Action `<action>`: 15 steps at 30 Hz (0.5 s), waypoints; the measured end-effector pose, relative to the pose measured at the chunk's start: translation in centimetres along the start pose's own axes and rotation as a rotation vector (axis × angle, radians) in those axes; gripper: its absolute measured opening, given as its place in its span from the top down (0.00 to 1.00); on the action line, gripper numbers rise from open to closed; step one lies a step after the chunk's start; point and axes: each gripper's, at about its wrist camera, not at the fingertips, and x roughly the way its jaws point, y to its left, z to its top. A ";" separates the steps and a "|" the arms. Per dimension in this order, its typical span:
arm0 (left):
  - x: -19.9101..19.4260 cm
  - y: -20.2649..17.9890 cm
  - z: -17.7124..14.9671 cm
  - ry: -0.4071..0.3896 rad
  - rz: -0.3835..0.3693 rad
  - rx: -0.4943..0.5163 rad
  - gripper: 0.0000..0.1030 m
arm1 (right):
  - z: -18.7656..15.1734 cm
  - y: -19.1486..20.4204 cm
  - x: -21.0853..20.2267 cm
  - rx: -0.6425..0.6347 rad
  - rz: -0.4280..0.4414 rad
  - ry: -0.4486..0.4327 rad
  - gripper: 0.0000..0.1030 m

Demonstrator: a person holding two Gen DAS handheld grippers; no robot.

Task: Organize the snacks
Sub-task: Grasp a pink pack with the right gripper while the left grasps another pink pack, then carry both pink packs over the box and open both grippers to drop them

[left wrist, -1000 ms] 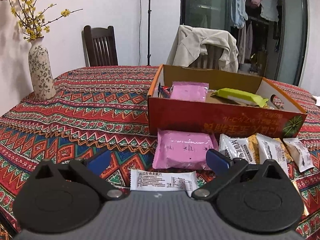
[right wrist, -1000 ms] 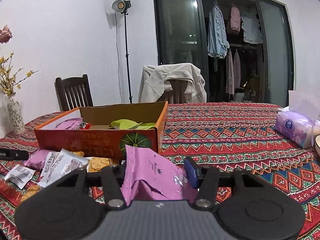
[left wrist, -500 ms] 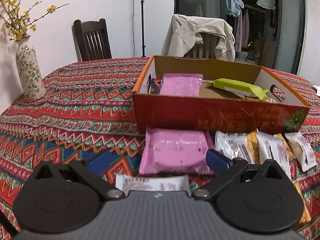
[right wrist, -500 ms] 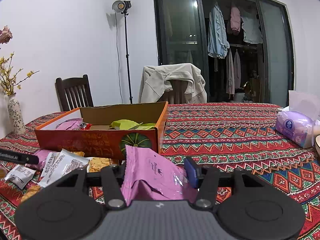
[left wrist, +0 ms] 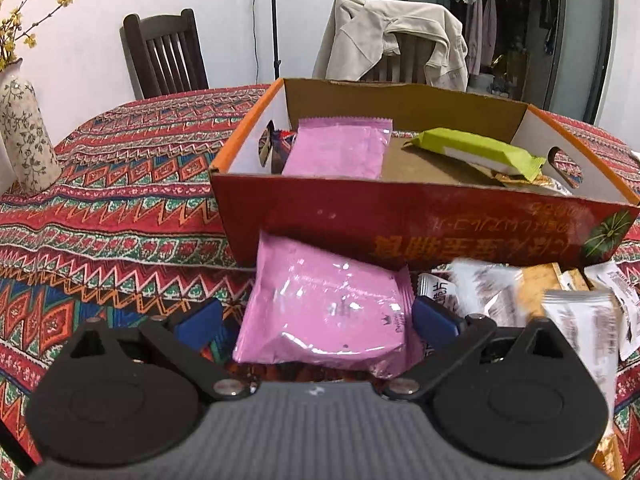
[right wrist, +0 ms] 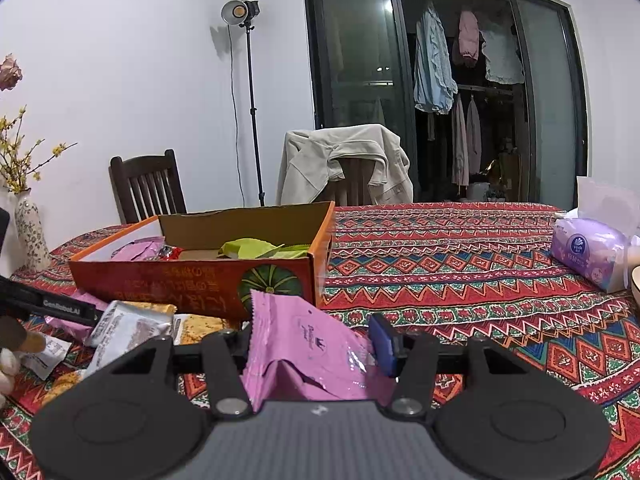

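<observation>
In the left wrist view an orange cardboard box (left wrist: 400,224) holds a pink packet (left wrist: 340,146) and a green packet (left wrist: 476,150). My left gripper (left wrist: 316,320) is open, its blue pads on either side of a pink snack packet (left wrist: 328,308) lying on the cloth against the box front. White and yellow packets (left wrist: 500,292) lie to its right. In the right wrist view my right gripper (right wrist: 316,340) is shut on another pink packet (right wrist: 304,344), held above the table in front of the box (right wrist: 192,280).
A flowered vase (left wrist: 24,136) stands at the table's left. A purple tissue pack (right wrist: 588,252) lies at the right. Two chairs stand behind the table, one draped with a beige jacket (right wrist: 344,164). The left gripper's body (right wrist: 44,300) shows at the right wrist view's left edge.
My left gripper has moved forward over the small white packet toward the box, and the pink packet now lies between its open fingers. The right gripper has stayed put, still holding its packet.
</observation>
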 end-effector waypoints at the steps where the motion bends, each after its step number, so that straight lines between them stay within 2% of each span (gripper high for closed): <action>1: 0.0 0.1 -0.1 0.002 -0.005 -0.006 0.02 | 0.0 0.0 0.0 0.000 0.001 0.001 0.49; 3: 0.1 0.2 -0.1 0.011 -0.017 -0.009 0.22 | 0.0 -0.1 0.0 0.001 0.001 0.003 0.49; 4: 0.0 0.2 -0.2 0.000 -0.011 0.000 0.26 | 0.0 -0.1 0.1 0.002 0.001 0.003 0.49; 6: -0.4 0.1 -0.4 -0.010 -0.036 0.009 0.43 | 0.0 -0.1 0.1 0.002 0.001 0.003 0.49; 8: -0.9 0.0 -0.6 -0.025 -0.045 0.010 0.49 | 0.0 -0.1 0.1 0.003 0.001 0.004 0.49; 9: -1.1 0.0 -0.7 -0.033 -0.041 0.013 0.58 | 0.0 -0.1 0.2 0.003 0.001 0.005 0.49; 10: -1.3 0.0 -0.9 -0.041 -0.036 0.018 0.60 | 0.0 -0.1 0.2 0.004 0.001 0.006 0.49; 12: -1.8 0.1 -1.1 -0.059 -0.037 0.022 0.72 | -0.1 -0.1 0.3 0.005 0.001 0.008 0.49; 15: -3.0 0.3 -1.4 -0.096 -0.043 0.029 0.80 | 0.0 -0.1 0.3 0.005 0.001 0.008 0.49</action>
